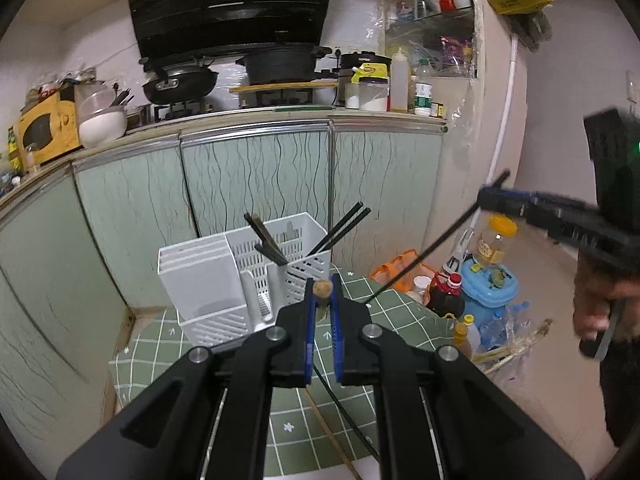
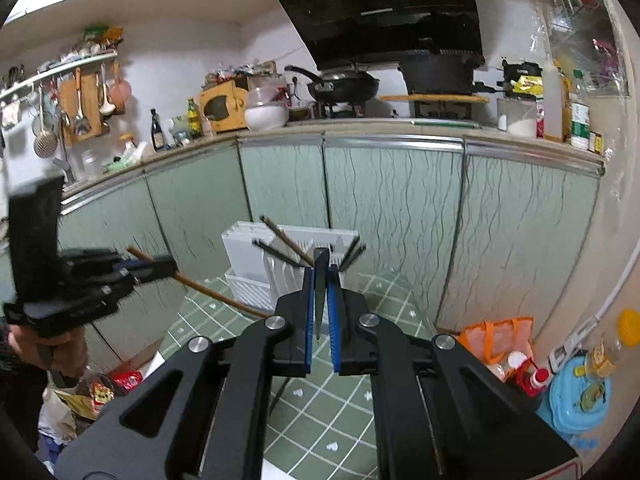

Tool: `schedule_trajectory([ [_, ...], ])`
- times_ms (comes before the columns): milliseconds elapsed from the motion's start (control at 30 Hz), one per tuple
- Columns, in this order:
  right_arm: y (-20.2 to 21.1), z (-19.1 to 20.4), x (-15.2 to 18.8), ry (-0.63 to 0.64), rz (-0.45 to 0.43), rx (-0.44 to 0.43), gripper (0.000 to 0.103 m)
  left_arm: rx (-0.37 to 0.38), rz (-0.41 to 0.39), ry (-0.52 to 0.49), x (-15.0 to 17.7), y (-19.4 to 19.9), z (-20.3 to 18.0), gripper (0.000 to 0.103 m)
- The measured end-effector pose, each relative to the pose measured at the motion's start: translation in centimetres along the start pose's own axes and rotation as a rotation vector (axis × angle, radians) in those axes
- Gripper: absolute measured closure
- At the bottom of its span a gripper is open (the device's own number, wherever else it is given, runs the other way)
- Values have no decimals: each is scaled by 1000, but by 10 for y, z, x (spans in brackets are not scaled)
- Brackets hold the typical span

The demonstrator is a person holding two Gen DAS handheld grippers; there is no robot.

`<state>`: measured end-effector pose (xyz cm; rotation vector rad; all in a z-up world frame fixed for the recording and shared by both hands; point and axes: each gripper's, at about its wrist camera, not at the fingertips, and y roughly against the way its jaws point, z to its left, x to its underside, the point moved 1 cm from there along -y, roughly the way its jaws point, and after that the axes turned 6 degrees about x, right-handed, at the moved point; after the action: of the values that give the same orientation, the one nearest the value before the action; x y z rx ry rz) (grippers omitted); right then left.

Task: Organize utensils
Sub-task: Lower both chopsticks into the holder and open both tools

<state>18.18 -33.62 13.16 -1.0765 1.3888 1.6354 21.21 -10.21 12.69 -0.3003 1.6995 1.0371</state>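
A white slotted utensil holder (image 1: 240, 276) (image 2: 250, 258) stands on a table with a green checked cloth (image 1: 160, 344) (image 2: 320, 400). Several dark chopsticks (image 1: 268, 240) (image 2: 286, 242) lean out of its compartments. My left gripper (image 1: 322, 280) (image 2: 170, 266) is shut on a brown wooden chopstick (image 1: 322, 289) (image 2: 208, 290), held in front of the holder. My right gripper (image 2: 320, 268) (image 1: 486, 196) is shut on a black chopstick (image 2: 320, 284) (image 1: 424, 256), raised to the right of the holder and slanting down toward the table.
Pale green cabinet doors (image 1: 256, 176) close off the space behind the table, under a counter with a wok (image 1: 180, 84) and a pot (image 1: 280, 64). Bottles (image 1: 450, 294), an orange bag (image 1: 404, 270) and a blue container (image 1: 488, 284) crowd the floor at right. A hand (image 1: 600, 304) grips each handle.
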Motion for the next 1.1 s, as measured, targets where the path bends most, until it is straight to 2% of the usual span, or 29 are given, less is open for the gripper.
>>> schedule_trajectory([
  [333, -12, -14, -56, 46, -35, -51, 97, 69, -10, -30, -37, -9, 17, 95],
  [433, -21, -18, -70, 45, -43, -82, 97, 76, -16, -40, -53, -14, 24, 95],
  [667, -54, -22, -91, 63, -48, -95, 97, 83, -20, -40, -85, -35, 47, 95],
  [833, -91, -25, -95, 66, -27, -100, 97, 98, 7, -32, -93, -68, 63, 95],
  [1100, -156, -43, -78, 33, 32, -112, 97, 114, 56, -4, -86, -116, 86, 95],
])
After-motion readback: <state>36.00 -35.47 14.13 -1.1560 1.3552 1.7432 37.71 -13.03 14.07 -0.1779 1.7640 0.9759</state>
